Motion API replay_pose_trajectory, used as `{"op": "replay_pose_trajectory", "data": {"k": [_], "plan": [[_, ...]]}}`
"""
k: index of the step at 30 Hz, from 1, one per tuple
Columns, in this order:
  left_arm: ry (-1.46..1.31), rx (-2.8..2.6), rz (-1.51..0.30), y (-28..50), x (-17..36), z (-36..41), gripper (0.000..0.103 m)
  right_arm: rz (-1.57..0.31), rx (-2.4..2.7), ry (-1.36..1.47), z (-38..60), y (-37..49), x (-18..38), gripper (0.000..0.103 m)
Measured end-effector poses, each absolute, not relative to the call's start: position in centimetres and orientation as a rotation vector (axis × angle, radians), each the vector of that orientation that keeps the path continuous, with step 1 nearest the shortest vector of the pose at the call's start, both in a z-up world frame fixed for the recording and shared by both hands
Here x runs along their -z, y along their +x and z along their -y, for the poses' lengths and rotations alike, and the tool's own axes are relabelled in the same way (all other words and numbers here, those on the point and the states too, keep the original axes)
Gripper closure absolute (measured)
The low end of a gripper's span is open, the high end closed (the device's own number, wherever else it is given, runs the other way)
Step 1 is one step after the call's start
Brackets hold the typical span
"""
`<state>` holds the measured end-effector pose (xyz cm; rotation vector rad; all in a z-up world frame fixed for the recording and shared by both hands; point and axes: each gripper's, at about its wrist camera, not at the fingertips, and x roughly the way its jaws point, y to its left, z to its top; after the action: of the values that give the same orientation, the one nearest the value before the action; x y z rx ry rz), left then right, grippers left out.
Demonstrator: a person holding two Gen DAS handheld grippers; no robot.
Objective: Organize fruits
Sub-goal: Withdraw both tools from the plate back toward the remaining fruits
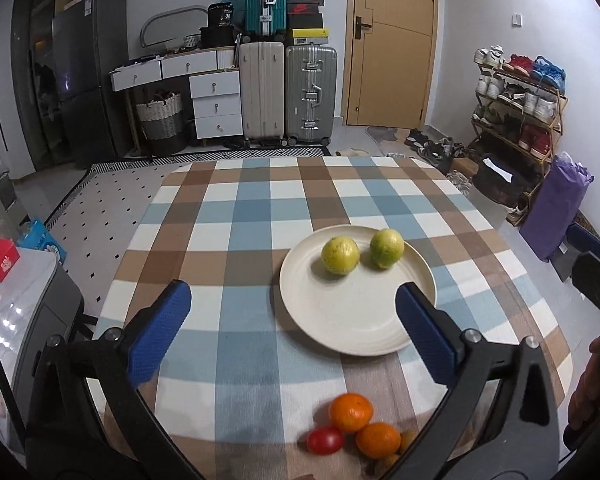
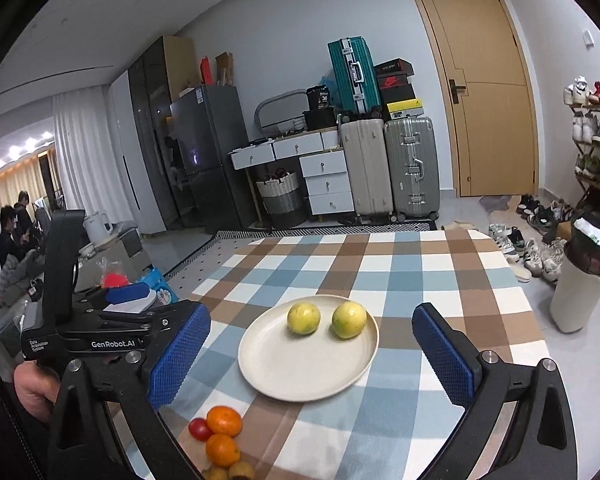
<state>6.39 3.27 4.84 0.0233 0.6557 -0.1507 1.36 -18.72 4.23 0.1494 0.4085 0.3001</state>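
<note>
A cream plate (image 1: pixel 340 328) sits on the checked cloth of the counter (image 1: pixel 227 216), a little right of its middle. Two yellow-green citrus fruits lie side by side on the plate's far half, close but not touching: the left lemon (image 1: pixel 340 255) and the greener right lemon (image 1: pixel 387 248).

Near the counter's front edge, apart from the plate, a small cluster of fruit lies on the cloth. The far orange (image 1: pixel 350 412) and near orange (image 1: pixel 378 440) touch, a red tomato (image 1: pixel 325 440) rests just to their left, and a couple of small brownish fruits (image 2: pixel 241 471) sit at the very edge, too cut off to name.

The left hand-held gripper (image 1: pixel 293 308) hangs over the near part of the counter, its blue-padded fingers spread wide and holding nothing. The right hand-held gripper (image 2: pixel 312 334) is likewise released and empty, its fingers framing the plate from the near side. In its view the left tool's black body shows at the left edge.

Suitcases (image 2: pixel 388 164) stand stacked against the far wall beside a wooden door (image 2: pixel 484 92).
</note>
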Motion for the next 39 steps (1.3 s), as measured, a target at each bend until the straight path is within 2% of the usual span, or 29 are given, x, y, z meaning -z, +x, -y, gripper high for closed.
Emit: {"op": "replay_pose_trajectory", "data": {"k": [12,18,39], "plan": [[-0.002,0.082,-0.658,0.6,-3.3,-4.3,0.001,-0.38,-0.299,0.128,17.9,-3.9,-3.5,0.0],[-0.031,0.058,-0.67,-1.4,-1.8,-5.2,0.001,-0.421,-0.3,0.061,17.1,-5.7,-1.7,0.0],[-0.062,0.077,-0.739,-5.6,5.2,-4.7,0.001,-0.642,-0.368,0.098,15.8,-6.4,6.9,0.0]]}}
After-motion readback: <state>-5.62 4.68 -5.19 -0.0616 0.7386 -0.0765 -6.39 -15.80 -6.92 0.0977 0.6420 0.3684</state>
